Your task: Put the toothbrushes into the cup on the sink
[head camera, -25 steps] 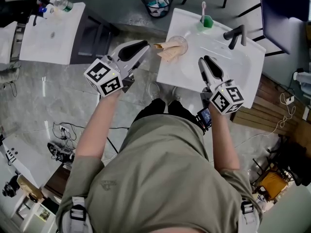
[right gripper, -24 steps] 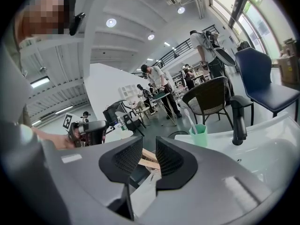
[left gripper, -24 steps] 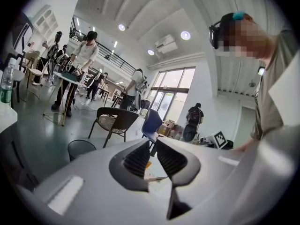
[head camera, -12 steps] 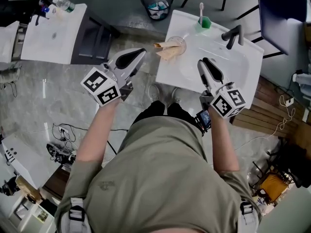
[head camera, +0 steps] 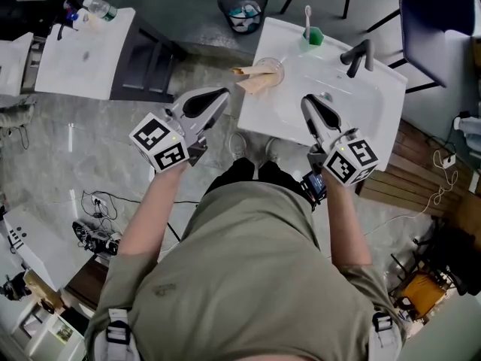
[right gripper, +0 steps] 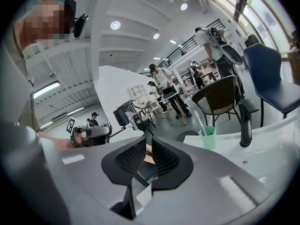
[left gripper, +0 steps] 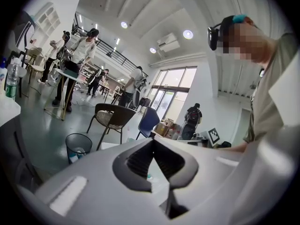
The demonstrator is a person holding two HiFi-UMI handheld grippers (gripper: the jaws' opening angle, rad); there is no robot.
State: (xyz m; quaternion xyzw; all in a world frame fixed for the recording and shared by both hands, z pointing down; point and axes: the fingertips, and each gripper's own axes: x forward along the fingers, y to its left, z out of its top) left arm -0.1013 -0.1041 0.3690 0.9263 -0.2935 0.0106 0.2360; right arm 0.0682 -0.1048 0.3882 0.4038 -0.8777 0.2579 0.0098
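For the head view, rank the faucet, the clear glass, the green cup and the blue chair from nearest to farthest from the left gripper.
From the left gripper:
1. clear glass, on the sink's left corner
2. green cup, on the sink's far edge
3. faucet, right of that cup
4. blue chair, top right, beyond the sink

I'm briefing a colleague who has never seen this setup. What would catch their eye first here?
Probably the two grippers with marker cubes: the left gripper hangs left of the white sink, the right gripper over its basin. Then the green cup at the sink's far rim, with one white toothbrush standing in it, beside the black faucet.
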